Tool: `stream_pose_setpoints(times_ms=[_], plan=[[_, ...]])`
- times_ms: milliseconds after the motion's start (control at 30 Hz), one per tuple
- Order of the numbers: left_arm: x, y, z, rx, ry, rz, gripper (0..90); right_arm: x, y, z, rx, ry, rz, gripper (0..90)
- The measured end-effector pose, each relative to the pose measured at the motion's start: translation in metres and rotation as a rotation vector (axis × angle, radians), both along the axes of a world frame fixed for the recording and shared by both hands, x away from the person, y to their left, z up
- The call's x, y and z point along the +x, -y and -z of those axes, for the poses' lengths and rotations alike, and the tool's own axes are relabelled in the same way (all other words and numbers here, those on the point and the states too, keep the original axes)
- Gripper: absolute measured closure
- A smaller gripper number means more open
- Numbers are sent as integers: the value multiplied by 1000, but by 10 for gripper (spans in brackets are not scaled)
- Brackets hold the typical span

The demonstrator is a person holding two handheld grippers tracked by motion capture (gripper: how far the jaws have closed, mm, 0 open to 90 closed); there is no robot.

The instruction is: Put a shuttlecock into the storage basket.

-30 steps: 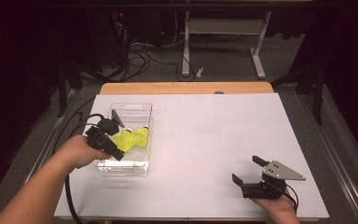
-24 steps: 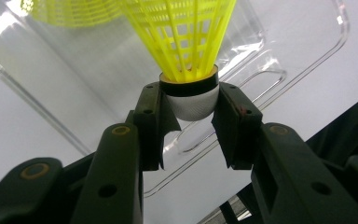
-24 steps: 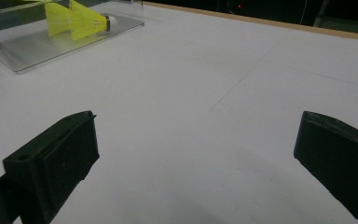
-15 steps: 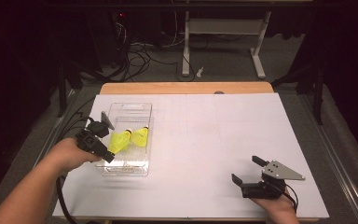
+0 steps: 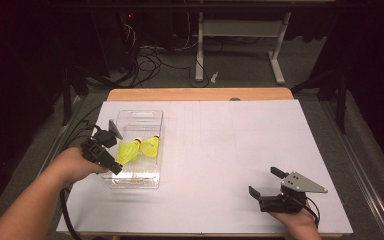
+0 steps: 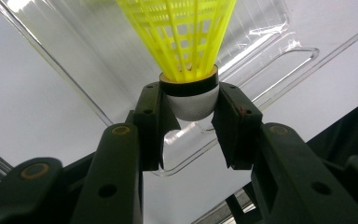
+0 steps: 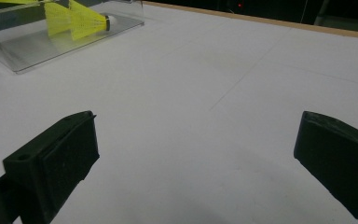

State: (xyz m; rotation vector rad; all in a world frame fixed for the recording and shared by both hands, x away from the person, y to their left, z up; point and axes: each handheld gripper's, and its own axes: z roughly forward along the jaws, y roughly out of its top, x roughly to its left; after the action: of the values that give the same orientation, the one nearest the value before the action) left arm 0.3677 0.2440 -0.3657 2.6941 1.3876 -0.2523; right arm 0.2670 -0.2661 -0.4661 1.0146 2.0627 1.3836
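From the high view, the left gripper is now sitting at the near left edge of the clear plastic box, having drawn back toward the person's side over the last second; a second ago it was reaching deeper in over the two shuttlecocks. The yellow shuttlecock it is holding is coming away with it, while the second shuttlecock is lying in the box just beside it. The right gripper is resting on the white table sheet, well apart from the box and just where it was. In the left gripper view the jaws are clamping the white rounded cork of the shuttlecock from both sides (the yellow skirt is pointing away from the camera, over the box floor), so the pickup looks secured and the lift out of the box seems to be under way. In the right gripper view its jaws are standing wide apart with nothing between them, and the box is showing far off with the shuttlecocks inside.
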Motion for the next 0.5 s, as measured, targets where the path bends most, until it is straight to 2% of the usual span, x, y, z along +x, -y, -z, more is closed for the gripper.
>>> stream_pose_setpoints(times_ms=[500], plan=[[4, -3, 14, -10, -38, -16, 646, 0, 0, 0, -1, -1, 0, 3]])
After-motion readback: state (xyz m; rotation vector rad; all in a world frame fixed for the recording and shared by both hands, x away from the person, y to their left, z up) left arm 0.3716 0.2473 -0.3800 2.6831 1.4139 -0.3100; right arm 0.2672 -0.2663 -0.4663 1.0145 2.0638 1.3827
